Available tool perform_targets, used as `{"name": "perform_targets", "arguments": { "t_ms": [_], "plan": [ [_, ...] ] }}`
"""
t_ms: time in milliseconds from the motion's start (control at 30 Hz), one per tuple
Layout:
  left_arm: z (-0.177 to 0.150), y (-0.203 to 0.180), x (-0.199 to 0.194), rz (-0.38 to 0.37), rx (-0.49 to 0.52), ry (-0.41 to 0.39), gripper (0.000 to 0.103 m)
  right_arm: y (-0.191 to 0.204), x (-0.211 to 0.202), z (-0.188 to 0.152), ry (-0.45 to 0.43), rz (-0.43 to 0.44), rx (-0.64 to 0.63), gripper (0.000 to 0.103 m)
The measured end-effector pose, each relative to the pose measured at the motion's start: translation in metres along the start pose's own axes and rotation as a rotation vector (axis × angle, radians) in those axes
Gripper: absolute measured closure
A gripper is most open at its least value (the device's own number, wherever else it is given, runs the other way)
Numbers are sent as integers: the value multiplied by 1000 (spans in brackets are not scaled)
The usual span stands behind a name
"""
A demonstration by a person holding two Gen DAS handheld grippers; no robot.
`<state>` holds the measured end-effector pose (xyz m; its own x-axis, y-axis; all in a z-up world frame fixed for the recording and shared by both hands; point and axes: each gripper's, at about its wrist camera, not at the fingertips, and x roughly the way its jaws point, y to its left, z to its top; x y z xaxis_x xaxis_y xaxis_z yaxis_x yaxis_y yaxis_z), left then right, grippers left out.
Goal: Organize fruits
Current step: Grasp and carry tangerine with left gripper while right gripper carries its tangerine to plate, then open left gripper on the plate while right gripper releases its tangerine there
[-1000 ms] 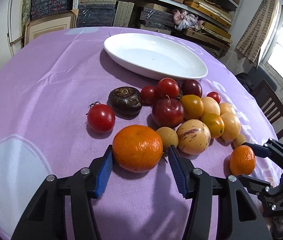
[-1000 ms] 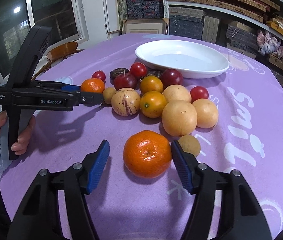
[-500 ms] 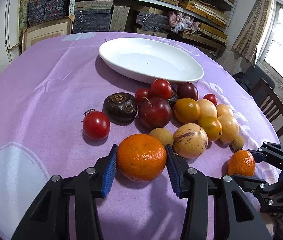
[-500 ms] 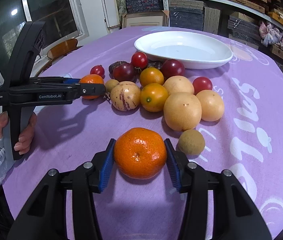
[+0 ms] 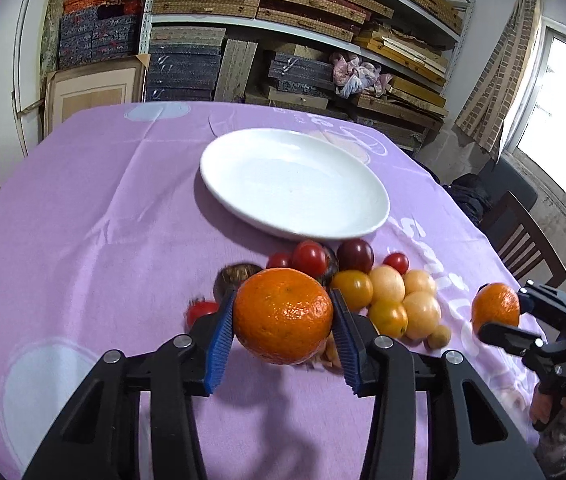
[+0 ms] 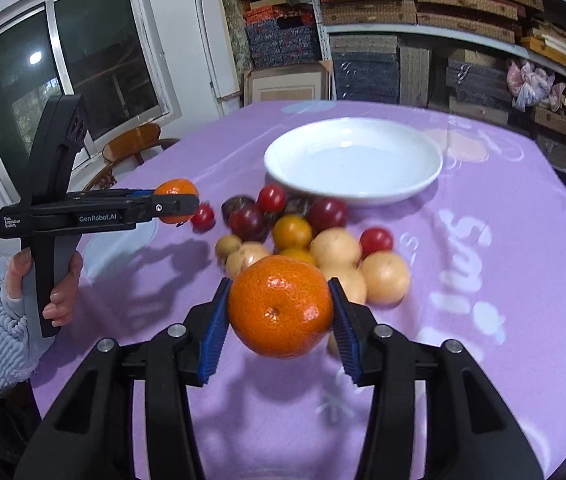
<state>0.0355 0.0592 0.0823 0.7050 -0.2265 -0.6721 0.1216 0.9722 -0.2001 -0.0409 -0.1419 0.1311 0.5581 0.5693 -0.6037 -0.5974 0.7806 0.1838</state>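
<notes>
Plate (image 5: 295,184) behind fruit pile (image 5: 387,296)

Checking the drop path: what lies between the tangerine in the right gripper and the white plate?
In the right wrist view, the loose fruit pile lies between the tangerine held in the right gripper and the white plate.

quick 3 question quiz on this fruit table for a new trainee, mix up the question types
1. True or false: the white plate already holds fruit.
2. What does the left gripper hold? A) a red tomato B) an orange C) nothing
3. Fill in: the right gripper is shut on an orange, held ____ the purple tablecloth, not resting on it.

Key
1. False: the plate is bare, and the fruit pile lies on the cloth beside it.
2. B: its blue pads clamp an orange.
3. Above.
</notes>
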Motion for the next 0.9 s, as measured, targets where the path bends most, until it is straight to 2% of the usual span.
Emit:
{"name": "perform_targets", "arguments": {
  "t_ms": [100, 167, 233, 333, 533, 767, 900],
  "plan": [
    [39, -1, 8, 12, -2, -25, 57, -22, 4, 44, -40, -38, 32, 56],
    [61, 0, 24, -5, -20, -20, 57, -39, 20, 68, -55, -65, 60, 56],
    [75, 1, 43, -3, -28, -3, 57, -52, 46, 83, -42, -116, 71, 56],
    [90, 7, 79, 21, -35, 42, 57, -75, 98, 95, 20, -135, 106, 56],
    [99, 27, 137, 46, -35, 126, 57, -109, 169, 97, 115, -154, 129, 56],
    [95, 33, 166, 43, -33, 161, 56, -109, 196, 91, 166, -195, 55, 56],
    [101, 38, 161, 16, -64, 151, 56, -112, 197, 91, 154, -214, 45, 55]
  ]
}}
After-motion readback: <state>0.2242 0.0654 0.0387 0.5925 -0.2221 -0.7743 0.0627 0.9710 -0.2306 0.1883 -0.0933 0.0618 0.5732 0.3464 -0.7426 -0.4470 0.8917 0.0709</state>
